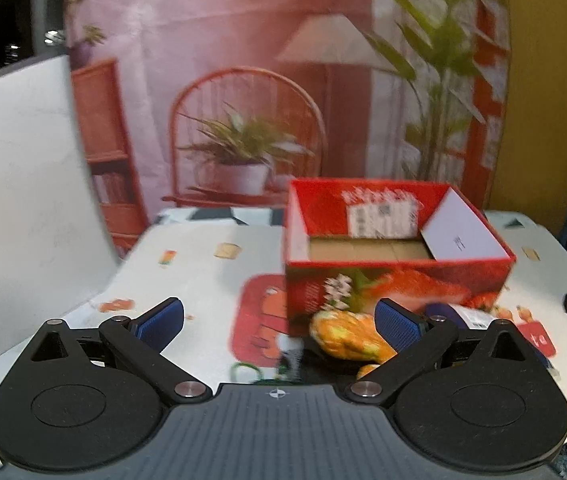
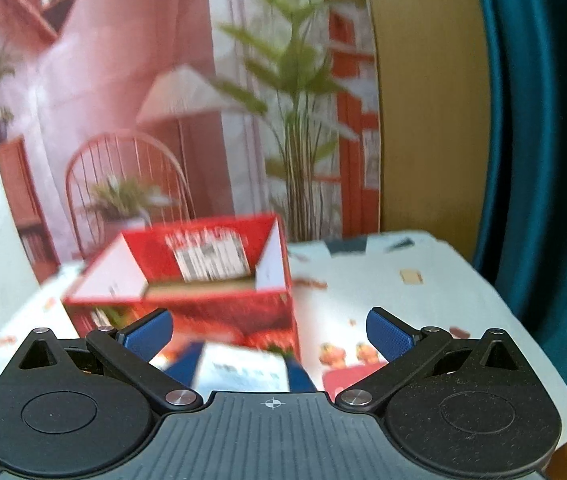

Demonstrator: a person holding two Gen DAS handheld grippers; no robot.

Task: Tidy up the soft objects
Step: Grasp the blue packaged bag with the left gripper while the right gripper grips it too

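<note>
The left gripper [image 1: 279, 322] gapes empty over a yellow-orange crinkly soft toy [image 1: 345, 338] lying against the front of the open red cardboard box [image 1: 395, 280]; it looks light and squashy, best pinched across its middle. The box appears empty. The right gripper [image 2: 269, 332] is spread wide above a blue soft packet with a white label [image 2: 239, 368]

Bright, even light; motion blur; fisheye-bent edges.
</note>
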